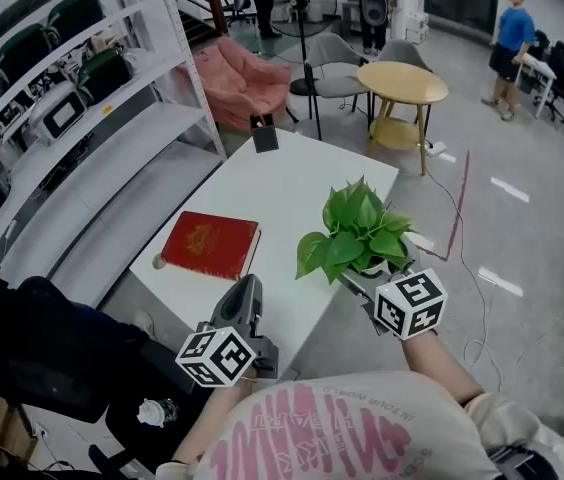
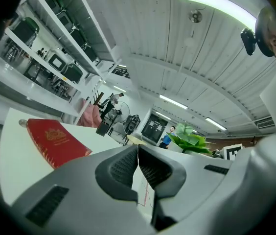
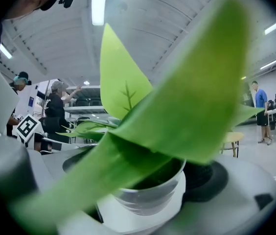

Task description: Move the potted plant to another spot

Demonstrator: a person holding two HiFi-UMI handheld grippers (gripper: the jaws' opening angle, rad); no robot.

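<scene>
White table [image 1: 292, 183], long side running away from the camera. On its left half lies a red book [image 1: 209, 245], closed and flat, gold emblem facing up, close to the left edge. Up at the far end a small dark object [image 1: 265, 138] stands propped at a tilt, too small to identify. Over at the right edge, the potted plant [image 1: 357, 236], its green leaves hanging out past the table's rim; whether the pot actually touches the top can't be told.
</scene>
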